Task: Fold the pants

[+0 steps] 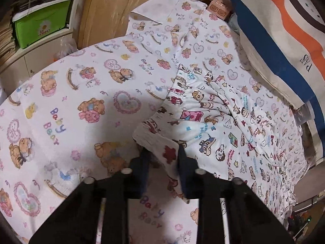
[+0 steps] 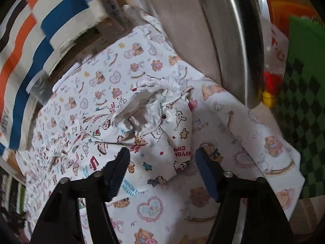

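Observation:
White pants (image 1: 213, 126) printed with small cartoon figures lie on a teddy-bear sheet (image 1: 81, 101), legs stretching to the right. My left gripper (image 1: 162, 160) is shut on the near corner of the gathered waistband, a flap of cloth pinched between its dark pads. In the right wrist view the pants (image 2: 154, 122) lie bunched, the waistband rumpled and showing its white inside. My right gripper (image 2: 162, 162) stands open just above them, the blue pads wide apart on either side of the cloth and not pressing it.
A striped orange, blue and white cloth (image 1: 274, 30) borders the sheet's far side. A small pink box (image 1: 218, 9) sits at the back. A green bin (image 1: 40, 24) stands on a shelf at left. A metal rail (image 2: 237, 40) and red-yellow toy (image 2: 270, 89) lie right.

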`<action>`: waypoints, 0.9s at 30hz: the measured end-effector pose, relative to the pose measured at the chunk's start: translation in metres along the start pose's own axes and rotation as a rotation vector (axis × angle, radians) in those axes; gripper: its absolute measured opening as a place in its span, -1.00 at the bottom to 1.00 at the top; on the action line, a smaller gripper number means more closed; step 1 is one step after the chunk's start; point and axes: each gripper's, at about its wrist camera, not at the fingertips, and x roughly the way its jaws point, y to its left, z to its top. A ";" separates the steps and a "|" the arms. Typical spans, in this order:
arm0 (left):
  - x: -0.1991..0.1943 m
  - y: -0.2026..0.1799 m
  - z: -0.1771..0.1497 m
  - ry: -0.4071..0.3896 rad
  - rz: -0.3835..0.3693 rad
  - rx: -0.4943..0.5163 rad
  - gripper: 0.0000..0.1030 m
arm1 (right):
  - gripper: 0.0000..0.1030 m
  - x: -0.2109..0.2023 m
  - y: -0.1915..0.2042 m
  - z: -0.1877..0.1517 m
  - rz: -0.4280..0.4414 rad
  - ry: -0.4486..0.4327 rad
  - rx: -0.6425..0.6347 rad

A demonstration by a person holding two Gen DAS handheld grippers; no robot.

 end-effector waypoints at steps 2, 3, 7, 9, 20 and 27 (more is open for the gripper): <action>-0.001 -0.002 0.000 -0.005 -0.001 0.016 -0.85 | 0.09 0.008 -0.002 0.000 0.006 0.025 0.006; -0.002 -0.004 0.000 -0.010 -0.004 0.025 -0.87 | -0.03 0.011 -0.002 0.000 0.007 0.035 0.006; -0.009 -0.013 0.001 -0.048 0.016 0.071 -0.92 | -0.31 0.022 0.001 -0.002 -0.003 0.038 -0.015; -0.013 -0.017 0.003 -0.063 0.029 0.091 -0.92 | -0.72 0.029 0.008 -0.003 -0.018 0.057 -0.056; -0.060 -0.039 0.006 -0.159 0.105 0.192 -0.94 | -1.00 -0.044 0.024 0.000 -0.156 -0.203 -0.146; -0.100 -0.055 0.006 -0.227 0.101 0.209 -0.95 | -1.00 -0.108 0.048 -0.011 -0.166 -0.322 -0.192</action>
